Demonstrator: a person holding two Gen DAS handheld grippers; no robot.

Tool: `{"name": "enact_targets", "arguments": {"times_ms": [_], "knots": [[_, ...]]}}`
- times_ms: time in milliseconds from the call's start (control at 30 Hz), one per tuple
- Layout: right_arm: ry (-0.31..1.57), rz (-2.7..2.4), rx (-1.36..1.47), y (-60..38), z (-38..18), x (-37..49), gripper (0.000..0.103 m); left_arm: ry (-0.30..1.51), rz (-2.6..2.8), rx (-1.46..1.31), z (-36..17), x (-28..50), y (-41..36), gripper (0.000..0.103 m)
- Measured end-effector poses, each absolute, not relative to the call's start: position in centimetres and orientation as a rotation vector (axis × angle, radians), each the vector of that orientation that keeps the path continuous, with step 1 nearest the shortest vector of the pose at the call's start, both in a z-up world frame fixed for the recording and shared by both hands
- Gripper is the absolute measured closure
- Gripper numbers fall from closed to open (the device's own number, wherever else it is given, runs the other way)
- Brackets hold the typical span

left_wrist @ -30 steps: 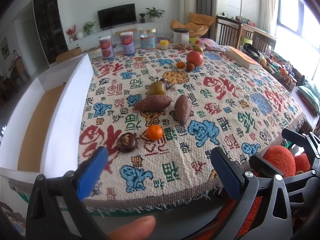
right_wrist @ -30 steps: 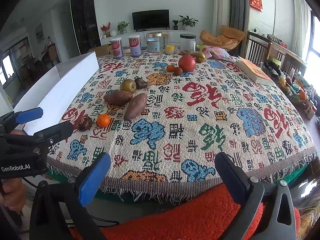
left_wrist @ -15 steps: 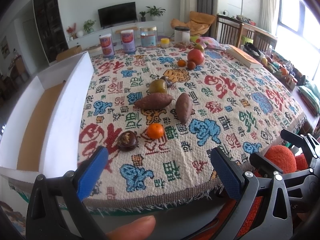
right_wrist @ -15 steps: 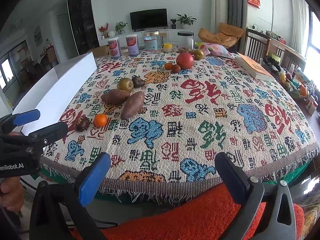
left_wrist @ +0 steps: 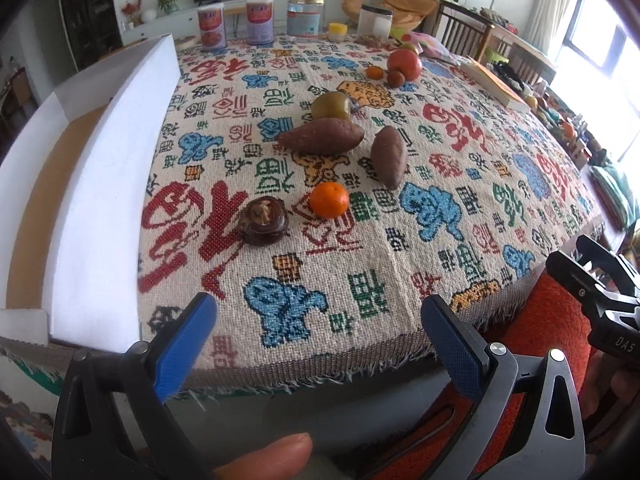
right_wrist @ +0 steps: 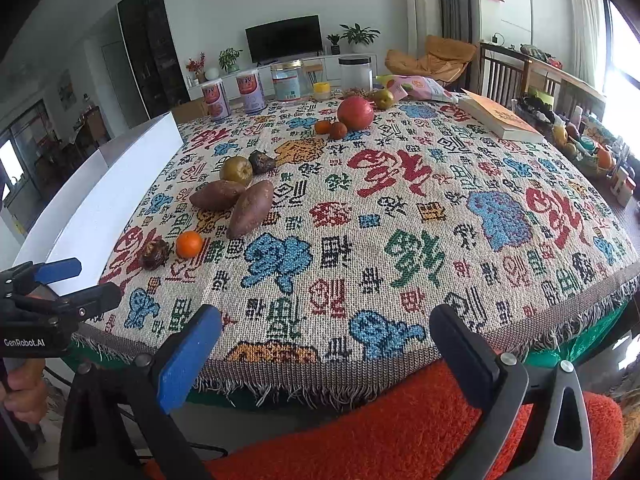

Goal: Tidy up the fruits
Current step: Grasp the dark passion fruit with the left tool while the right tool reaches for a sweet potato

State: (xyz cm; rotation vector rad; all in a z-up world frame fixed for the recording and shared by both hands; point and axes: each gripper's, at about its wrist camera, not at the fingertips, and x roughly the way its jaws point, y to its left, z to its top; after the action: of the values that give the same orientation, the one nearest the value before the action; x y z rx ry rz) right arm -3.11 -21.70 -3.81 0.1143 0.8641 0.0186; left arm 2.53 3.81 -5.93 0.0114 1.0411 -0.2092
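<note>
On the patterned cloth lie a dark brown mangosteen (left_wrist: 263, 221) (right_wrist: 154, 254), a small orange (left_wrist: 329, 199) (right_wrist: 189, 244), two sweet potatoes (left_wrist: 321, 135) (left_wrist: 389, 156) (right_wrist: 251, 208) and a green pear (left_wrist: 331, 106) (right_wrist: 236, 170). Farther back sit a red apple (left_wrist: 404, 64) (right_wrist: 355, 112) and two small fruits beside it. My left gripper (left_wrist: 318, 322) hangs open over the table's near edge, short of the mangosteen. My right gripper (right_wrist: 326, 340) is open and empty at the near edge, right of the fruit cluster.
A white open box (left_wrist: 100, 184) (right_wrist: 104, 204) with a brown floor lies along the table's left side. Cans and jars (right_wrist: 286, 80) stand at the far edge, a book (right_wrist: 500, 118) at the right. An orange fuzzy cushion (right_wrist: 400, 420) sits below the near edge.
The left gripper has moved forward and down toward the table edge; the fruits look closer. The right gripper has shifted only slightly. Both stay open.
</note>
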Motion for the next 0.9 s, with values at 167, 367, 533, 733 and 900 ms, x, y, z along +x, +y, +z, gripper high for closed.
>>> {"name": "enact_targets", "arguments": {"times_ms": [167,367,533,733,900], "knots": [[0.887,0.022,0.123,-21.5,-4.3,-2.7,0.000,1.062,-0.157,0.053,-8.8,4.5,4.3,0.001],[0.890,0.023,0.107,-21.1,-4.3,-2.9,0.000,1.086,-0.089,0.079,-11.9,8.0,4.6,0.001],[0.884,0.001,0.126,-21.9,-4.2,-3.0,0.000,1.031,-0.080,0.051,-12.6,7.6,5.4,0.000],[0.875,-0.055,0.113,-22.0,-4.1,-2.6,0.000,1.034,-0.143,0.047,-11.5,8.6,6.3,0.002],[0.868,-0.023,0.138,-22.0,-4.0,-2.7,0.000,0.989,-0.236,0.038,-10.6,10.3,6.4,0.003]]}}
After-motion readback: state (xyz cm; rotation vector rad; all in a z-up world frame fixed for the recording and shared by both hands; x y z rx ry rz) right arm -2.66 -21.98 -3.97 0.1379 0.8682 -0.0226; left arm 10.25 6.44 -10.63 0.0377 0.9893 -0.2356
